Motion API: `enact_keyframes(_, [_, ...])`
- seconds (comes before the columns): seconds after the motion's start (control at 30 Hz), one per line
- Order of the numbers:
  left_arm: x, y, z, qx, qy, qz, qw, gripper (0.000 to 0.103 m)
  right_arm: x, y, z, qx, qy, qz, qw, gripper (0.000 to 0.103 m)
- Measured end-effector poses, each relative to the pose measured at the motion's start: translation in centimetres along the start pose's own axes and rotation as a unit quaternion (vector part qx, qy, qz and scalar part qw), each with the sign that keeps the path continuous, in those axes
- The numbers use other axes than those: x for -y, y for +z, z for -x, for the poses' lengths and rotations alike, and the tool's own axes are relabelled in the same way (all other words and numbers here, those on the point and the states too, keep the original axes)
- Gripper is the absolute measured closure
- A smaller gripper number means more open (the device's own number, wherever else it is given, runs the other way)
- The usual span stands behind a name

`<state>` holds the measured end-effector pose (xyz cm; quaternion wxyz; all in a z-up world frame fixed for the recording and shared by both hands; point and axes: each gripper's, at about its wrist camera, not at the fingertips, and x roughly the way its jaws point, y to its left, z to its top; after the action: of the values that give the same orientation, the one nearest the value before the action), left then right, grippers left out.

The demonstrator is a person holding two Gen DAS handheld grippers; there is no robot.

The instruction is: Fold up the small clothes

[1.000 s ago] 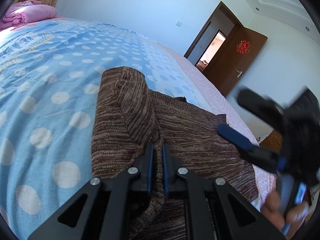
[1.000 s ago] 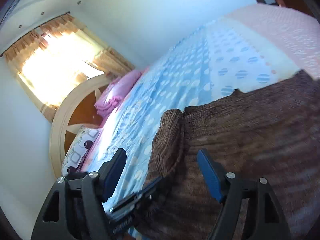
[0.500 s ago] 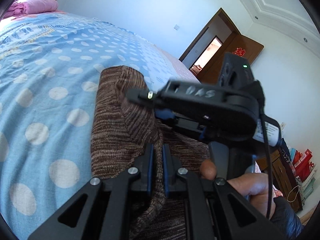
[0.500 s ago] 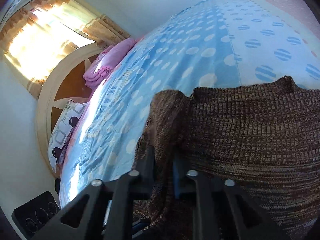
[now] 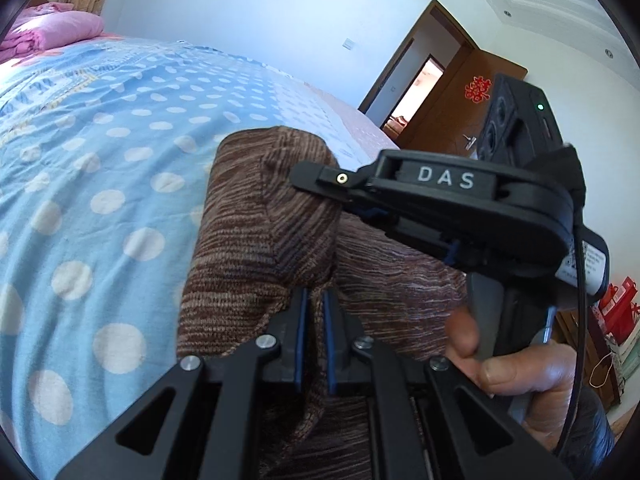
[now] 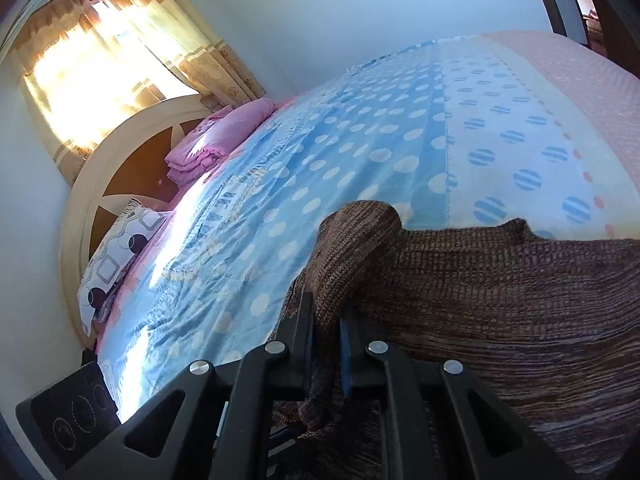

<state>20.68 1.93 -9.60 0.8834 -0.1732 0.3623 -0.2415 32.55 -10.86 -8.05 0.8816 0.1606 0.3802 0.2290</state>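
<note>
Over on the far left a pink folded quilt (image 5: 52, 34) sits at the head of the bed, and from it the blue polka-dot bedsheet (image 5: 100, 168) spreads out wide and a little rumpled. On that sheet lies the brown knit garment (image 5: 256, 232), its near edge pulled up into a rounded hump of doubled fabric. The left gripper (image 5: 314, 332) is right there at the foot of that hump, its blue-padded jaws pressed together on a pleat of the knit that runs down between them. Just right of it comes the right gripper (image 5: 320, 176), black and marked DAS, reaching across over the garment with its tip at the top of the hump; from this side its jaws are edge-on, so the grip is hard to read here. Below it a hand (image 5: 516, 368) wraps the handle, a finger on the trigger. Further right, an open brown door (image 5: 472, 96) with a red ornament stands against the white wall. Switch to the right wrist view and it clears up: the right gripper (image 6: 326, 344) is closing, pads already squeezing a strip of the brown knit garment (image 6: 500, 280) that hangs down between them. The raised fold stands just beyond the fingertips, with the bedsheet (image 6: 360, 148) running off toward the curtained window (image 6: 100, 52).
</note>
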Motion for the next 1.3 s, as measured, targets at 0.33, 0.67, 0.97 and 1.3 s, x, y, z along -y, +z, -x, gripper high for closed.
enact_keyframes(0.33, [9.9, 0.6, -3.0, -0.024, -0.062, -0.078, 0.9948, 0.095, 5.0, 2.6, 9.1, 0.02, -0.08, 0.047, 0.996, 0.093])
enact_keyframes(0.67, [17.8, -2.3, -8.7, -0.072, -0.115, -0.126, 0.9828, 0.095, 13.0, 1.0, 12.5, -0.019, -0.157, 0.062, 0.985, 0.093])
enact_keyframes(0.97, [18.3, -4.4, -11.6, -0.12, -0.114, -0.14, 0.9761, 0.099, 16.4, -1.5, 9.9, -0.045, -0.2, 0.06, 0.977, 0.093])
enact_keyframes(1.3, [13.0, -4.1, -3.8, -0.122, -0.124, -0.179, 0.9683, 0.089, 17.2, -5.1, 19.2, 0.062, -0.11, -0.108, 0.986, 0.073])
